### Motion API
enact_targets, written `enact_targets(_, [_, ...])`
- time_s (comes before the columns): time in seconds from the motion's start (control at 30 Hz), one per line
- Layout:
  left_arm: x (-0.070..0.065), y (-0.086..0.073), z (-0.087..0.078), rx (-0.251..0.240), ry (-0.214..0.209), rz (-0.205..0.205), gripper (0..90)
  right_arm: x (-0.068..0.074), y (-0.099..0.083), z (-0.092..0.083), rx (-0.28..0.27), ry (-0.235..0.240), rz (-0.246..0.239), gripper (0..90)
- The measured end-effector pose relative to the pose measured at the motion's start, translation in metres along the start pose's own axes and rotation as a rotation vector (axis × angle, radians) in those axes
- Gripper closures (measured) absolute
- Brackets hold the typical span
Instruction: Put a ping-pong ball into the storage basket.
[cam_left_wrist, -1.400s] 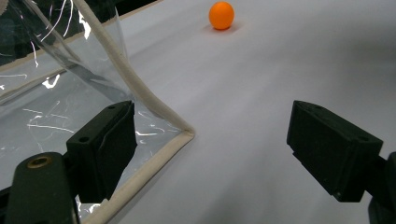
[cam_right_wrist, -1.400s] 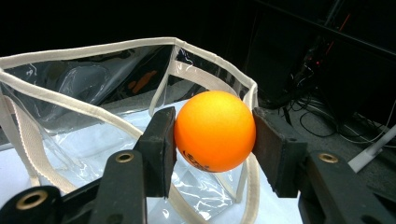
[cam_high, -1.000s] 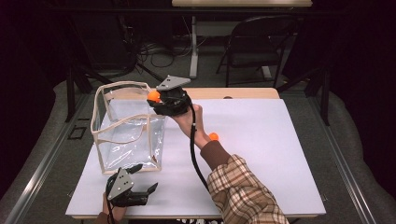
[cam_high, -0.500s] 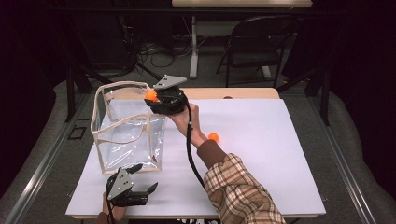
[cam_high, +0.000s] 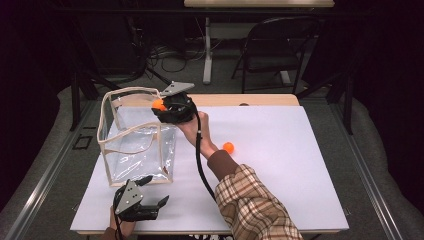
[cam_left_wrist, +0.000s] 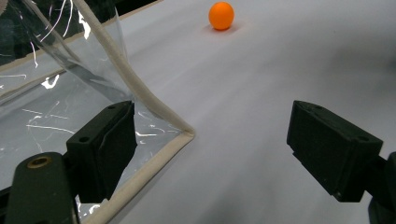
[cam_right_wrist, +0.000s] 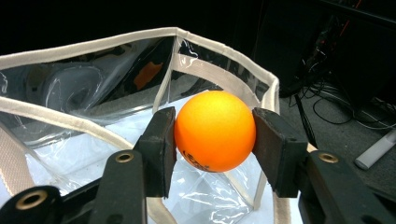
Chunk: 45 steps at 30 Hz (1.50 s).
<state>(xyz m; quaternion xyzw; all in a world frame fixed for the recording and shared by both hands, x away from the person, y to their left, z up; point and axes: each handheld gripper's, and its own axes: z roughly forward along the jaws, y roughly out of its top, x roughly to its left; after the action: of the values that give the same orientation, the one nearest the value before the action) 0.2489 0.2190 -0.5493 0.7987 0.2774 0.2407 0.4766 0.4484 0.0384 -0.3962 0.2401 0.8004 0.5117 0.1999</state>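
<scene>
My right gripper (cam_high: 161, 106) (cam_right_wrist: 215, 133) is shut on an orange ball (cam_high: 158, 105) (cam_right_wrist: 215, 131), its pads pressing both sides. It hangs over the right rim of a clear plastic bag (cam_high: 135, 142) (cam_right_wrist: 93, 93) with beige trim, which stands open on the white table (cam_high: 280, 150). A second orange ball (cam_high: 228, 147) (cam_left_wrist: 221, 15) lies on the table right of the bag. My left gripper (cam_high: 150, 192) (cam_left_wrist: 210, 140) rests open near the table's front edge, by the bag's (cam_left_wrist: 70, 93) near bottom corner, with nothing between its jaws.
A black folding chair (cam_high: 275, 47) and a table leg (cam_high: 207, 50) stand beyond the far edge, with cables on the floor. The person's plaid sleeve (cam_high: 250, 205) crosses the front middle of the table. Bare white surface spreads to the right.
The right gripper with its ball has shifted slightly left, further over the bag's rim. The left gripper has stayed put.
</scene>
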Motion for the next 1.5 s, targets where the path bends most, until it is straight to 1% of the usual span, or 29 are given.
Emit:
enact_targets(0.2, [0.000, 0.000, 0.000, -0.001, -0.001, 0.000, 16.1, 0.001, -0.001, 0.005, 0.017, 0.005, 0.005, 50.7])
enact_targets(0.23, [0.000, 0.000, 0.000, 0.000, -0.001, 0.000, 16.1, 0.001, -0.002, 0.007, 0.031, 0.008, 0.012, 50.8])
enact_targets(0.53, [0.000, 0.000, 0.000, 0.000, -0.003, 0.000, 16.1, 0.001, -0.003, 0.013, 0.065, 0.013, 0.028, 50.7])
enact_targets(0.67, [0.000, 0.000, 0.000, -0.001, -0.003, 0.000, 16.1, 0.000, -0.004, 0.015, 0.076, 0.016, 0.035, 49.3])
enact_targets(0.7, [0.000, 0.000, 0.000, -0.001, -0.004, -0.001, 16.1, -0.002, -0.005, 0.017, 0.091, 0.018, 0.055, 41.8])
enact_targets(0.8, [0.000, 0.000, 0.000, -0.002, -0.003, 0.000, 16.1, -0.004, -0.006, 0.015, 0.099, 0.032, 0.064, 34.4])
enact_targets(0.87, [0.000, 0.000, 0.000, -0.003, -0.004, -0.002, 16.1, -0.004, -0.006, 0.014, 0.101, 0.037, 0.072, 33.1])
enact_targets(0.9, [0.000, 0.000, 0.000, -0.001, -0.007, 0.000, 16.1, -0.005, -0.005, 0.011, 0.109, 0.051, 0.069, 28.8])
enact_targets(0.97, [0.000, 0.000, 0.000, -0.002, -0.007, 0.000, 16.1, -0.006, -0.005, 0.008, 0.107, 0.064, 0.064, 27.6])
enact_targets(1.0, [0.000, 0.000, 0.000, -0.003, -0.006, -0.002, 16.1, -0.007, -0.005, 0.006, 0.115, 0.077, 0.070, 26.1])
enact_targets(1.07, [0.000, 0.000, 0.000, -0.003, -0.006, -0.003, 16.1, -0.007, -0.006, 0.000, 0.110, 0.090, 0.072, 24.5])
enact_targets(1.1, [0.000, 0.000, 0.000, -0.002, -0.005, -0.003, 16.1, -0.008, -0.006, -0.002, 0.113, 0.099, 0.066, 23.2])
enact_targets(1.3, [0.000, 0.000, 0.000, -0.002, -0.005, -0.005, 16.1, -0.007, -0.012, -0.021, 0.101, 0.119, 0.040, 19.3])
enact_targets(1.4, [0.000, 0.000, 0.001, -0.001, -0.007, -0.004, 16.1, -0.007, -0.018, -0.030, 0.111, 0.135, 0.031, 17.9])
enact_targets(1.47, [0.000, 0.000, 0.001, -0.001, -0.004, -0.005, 16.1, -0.008, -0.023, -0.037, 0.105, 0.128, 0.021, 17.5])
enact_targets(1.5, [0.000, 0.000, 0.001, 0.000, -0.005, -0.004, 16.1, -0.009, -0.026, -0.040, 0.105, 0.131, 0.026, 16.9])
